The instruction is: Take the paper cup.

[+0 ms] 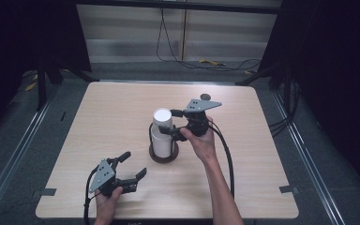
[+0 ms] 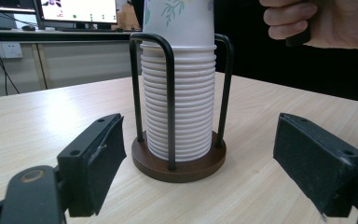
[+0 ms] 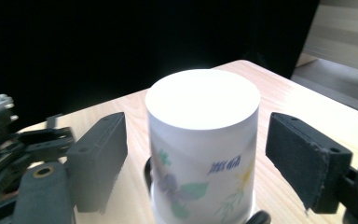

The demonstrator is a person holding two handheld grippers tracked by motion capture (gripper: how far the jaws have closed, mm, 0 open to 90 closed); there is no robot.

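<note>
It looked like a lab or recording studio. Black curtains (image 1: 23, 37) hung around a pale wooden surface (image 1: 122, 108), cables (image 1: 168, 51) ran loose over the grey floor (image 1: 37, 136), and a lit monitor (image 2: 79, 10) stood on a desk above a wall socket (image 2: 2, 49).

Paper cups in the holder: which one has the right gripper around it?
The top cup, upside down with flower print, sits between the open right gripper without touching it. The cups below show only stacked white rims inside the black wire holder.
</note>
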